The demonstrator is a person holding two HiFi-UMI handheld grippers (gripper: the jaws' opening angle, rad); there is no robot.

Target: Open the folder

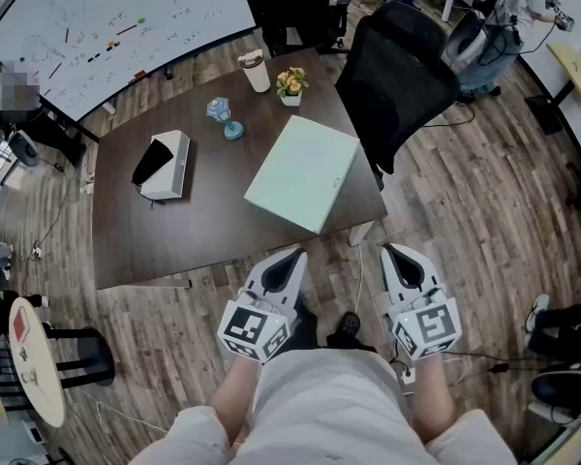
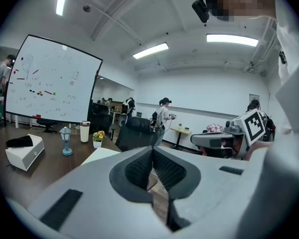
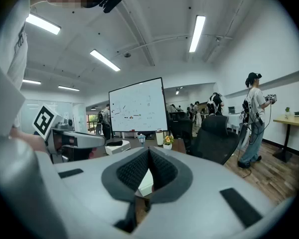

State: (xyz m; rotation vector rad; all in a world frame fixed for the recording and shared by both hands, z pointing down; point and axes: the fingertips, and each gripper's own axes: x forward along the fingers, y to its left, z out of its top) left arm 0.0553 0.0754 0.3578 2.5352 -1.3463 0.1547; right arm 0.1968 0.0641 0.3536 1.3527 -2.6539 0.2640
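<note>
2 pairs of jaws sit closed, short of the folder (image 1: 303,172).

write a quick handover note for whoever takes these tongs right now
Left tongs: shut, empty, held short of the table, over the floor.
Right tongs: shut, empty, level with the left ones, also short of the table.
Folder: pale green, lying flat and closed at the table's near right corner, just ahead of both tongs.
Done: nothing yet; the folder looks untouched.
Left: reach in, get hold of the cover's edge and swing it open, probably steadying the folder with the other tongs.
</note>
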